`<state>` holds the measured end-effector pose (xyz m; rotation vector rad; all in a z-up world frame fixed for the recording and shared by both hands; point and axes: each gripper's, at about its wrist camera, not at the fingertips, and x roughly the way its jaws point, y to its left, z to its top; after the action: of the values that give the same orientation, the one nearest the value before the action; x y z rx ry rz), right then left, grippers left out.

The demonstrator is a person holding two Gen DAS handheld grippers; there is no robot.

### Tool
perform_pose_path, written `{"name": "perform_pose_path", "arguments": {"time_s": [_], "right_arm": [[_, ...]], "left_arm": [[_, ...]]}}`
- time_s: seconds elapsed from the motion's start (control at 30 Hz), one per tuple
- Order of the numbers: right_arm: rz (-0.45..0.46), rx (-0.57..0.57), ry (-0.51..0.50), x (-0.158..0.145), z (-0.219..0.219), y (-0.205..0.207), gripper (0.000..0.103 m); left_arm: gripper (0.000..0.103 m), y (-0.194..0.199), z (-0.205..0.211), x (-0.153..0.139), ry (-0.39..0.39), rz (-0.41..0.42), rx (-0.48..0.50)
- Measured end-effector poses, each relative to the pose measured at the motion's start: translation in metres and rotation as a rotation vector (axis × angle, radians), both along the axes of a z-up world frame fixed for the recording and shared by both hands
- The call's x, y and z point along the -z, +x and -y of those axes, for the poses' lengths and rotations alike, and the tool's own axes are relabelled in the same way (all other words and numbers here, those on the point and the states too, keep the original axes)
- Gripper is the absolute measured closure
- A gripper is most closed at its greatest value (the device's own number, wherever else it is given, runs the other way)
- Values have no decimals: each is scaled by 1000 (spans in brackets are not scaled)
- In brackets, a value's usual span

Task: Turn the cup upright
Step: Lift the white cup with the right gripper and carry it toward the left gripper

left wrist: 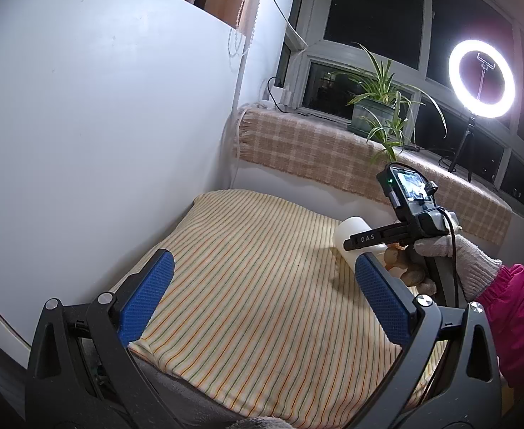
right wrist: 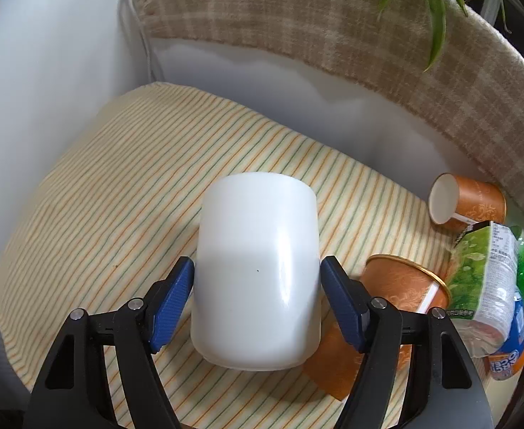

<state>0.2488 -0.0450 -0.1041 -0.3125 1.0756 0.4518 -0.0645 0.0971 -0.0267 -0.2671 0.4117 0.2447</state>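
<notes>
A white cup [right wrist: 258, 271] is held between the blue pads of my right gripper [right wrist: 258, 279], tilted, with its closed base pointing away and its rim toward the camera, just above the striped cloth [right wrist: 119, 186]. The pads press both of its sides. In the left wrist view the cup [left wrist: 356, 241] shows at the right, with the right gripper [left wrist: 363, 241] around it. My left gripper [left wrist: 262, 286] is open and empty over the cloth [left wrist: 254, 286], left of the cup.
Two orange paper cups [right wrist: 467, 202] [right wrist: 401, 286] lie on their sides at the right, beside plastic drink bottles [right wrist: 490, 275]. A plaid blanket [right wrist: 333, 28] covers the sill behind. A white wall [left wrist: 101, 125] stands on the left. A potted plant [left wrist: 379, 103] and ring light [left wrist: 481, 78] stand on the sill.
</notes>
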Motion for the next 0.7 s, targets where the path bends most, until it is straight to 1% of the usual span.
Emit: {"name": "perform_pose_path", "arguments": {"time_s": [0.1,0.27,0.37,0.47,0.57,0.7], "right_arm": [[6,-5,1,-1,-1,-1,31],[-2,-2,73,-10,6,-13,31],[-9,-4,137,-19,15,-25,31],[-3,8,223,-33,31,-45,31],[2,18,291,-42,42,-65,31],[16,57,382,-52,71,-99,31]], "left_arm": [[0,1,1,1,3,-3,3],[0,2,4,-1,14,-6,3],[0,4,3,-2,14,-5,2],[0,5,6,-1,18,-6,9],[0,8,12,0,20,-10,27],[0,15,23,2,17,-16,66]]}}
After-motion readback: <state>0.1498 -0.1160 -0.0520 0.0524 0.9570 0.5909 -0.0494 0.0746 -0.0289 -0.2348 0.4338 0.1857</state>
